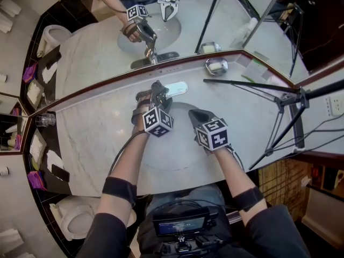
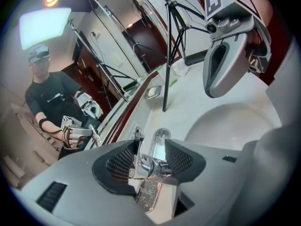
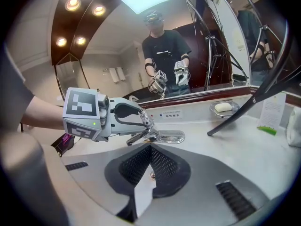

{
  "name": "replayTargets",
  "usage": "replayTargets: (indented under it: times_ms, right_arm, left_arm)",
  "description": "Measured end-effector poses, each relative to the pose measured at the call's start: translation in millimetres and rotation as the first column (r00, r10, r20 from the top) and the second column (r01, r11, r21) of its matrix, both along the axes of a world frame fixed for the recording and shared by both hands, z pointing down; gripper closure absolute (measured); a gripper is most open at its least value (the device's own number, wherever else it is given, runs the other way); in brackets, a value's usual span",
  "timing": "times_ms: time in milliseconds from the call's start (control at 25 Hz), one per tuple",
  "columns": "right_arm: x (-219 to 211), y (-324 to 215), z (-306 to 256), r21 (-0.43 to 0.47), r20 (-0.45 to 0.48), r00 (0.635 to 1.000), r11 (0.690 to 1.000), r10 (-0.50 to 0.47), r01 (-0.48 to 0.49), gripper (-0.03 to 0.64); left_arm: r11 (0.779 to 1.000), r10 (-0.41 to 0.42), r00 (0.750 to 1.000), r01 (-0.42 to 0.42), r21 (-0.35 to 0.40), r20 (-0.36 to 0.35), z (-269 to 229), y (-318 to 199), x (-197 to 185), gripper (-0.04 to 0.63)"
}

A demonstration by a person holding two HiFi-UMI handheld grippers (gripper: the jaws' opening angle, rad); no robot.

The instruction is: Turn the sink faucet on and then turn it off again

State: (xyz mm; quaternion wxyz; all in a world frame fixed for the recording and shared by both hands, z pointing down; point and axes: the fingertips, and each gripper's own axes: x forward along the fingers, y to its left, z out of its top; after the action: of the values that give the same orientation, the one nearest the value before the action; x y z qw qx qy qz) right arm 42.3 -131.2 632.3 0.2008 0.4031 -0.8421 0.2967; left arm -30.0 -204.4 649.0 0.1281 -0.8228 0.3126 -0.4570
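left gripper (image 2: 149, 155): jaws spread, straddling the upright lever (image 2: 137, 136) without clamping it | faucet (image 2: 146, 166): at the back rim of the sink (image 1: 172, 144), directly ahead of the left jaws | right gripper (image 3: 150, 147): jaws pressed together, empty, over the basin, farther from the lever than the left

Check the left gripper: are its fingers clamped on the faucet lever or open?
Open. The left gripper has its fingers apart, the faucet lever between them, a gap showing beside it.
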Motion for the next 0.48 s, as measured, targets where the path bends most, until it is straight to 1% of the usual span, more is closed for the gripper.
replayTargets:
  times_ms: [120, 360, 480]
  right_arm:
    - [0.2, -0.7, 4.0, -0.009, 0.002, 1.0, 1.0, 0.007, -0.007, 0.597]
    - [-8.6, 0.1, 10.9, -0.026, 0.008, 1.0, 1.0, -0.007, 0.008, 0.597]
    - [-11.6, -0.3, 12.7, -0.033, 0.006, 1.0, 0.999, -0.01, 0.01, 0.597]
  left_arm:
    - [1.0, -0.001, 1.0, 0.001, -0.006, -0.006, 1.7, 1.8, 2.8, 0.392]
    - [1.0, 0.022, 1.0, -0.022, 0.004, 0.023, 5.9, 5.7, 6.6, 0.388]
    - [1.0, 0.03, 0.999, -0.03, 0.003, 0.024, 7.3, 9.2, 8.1, 0.387]
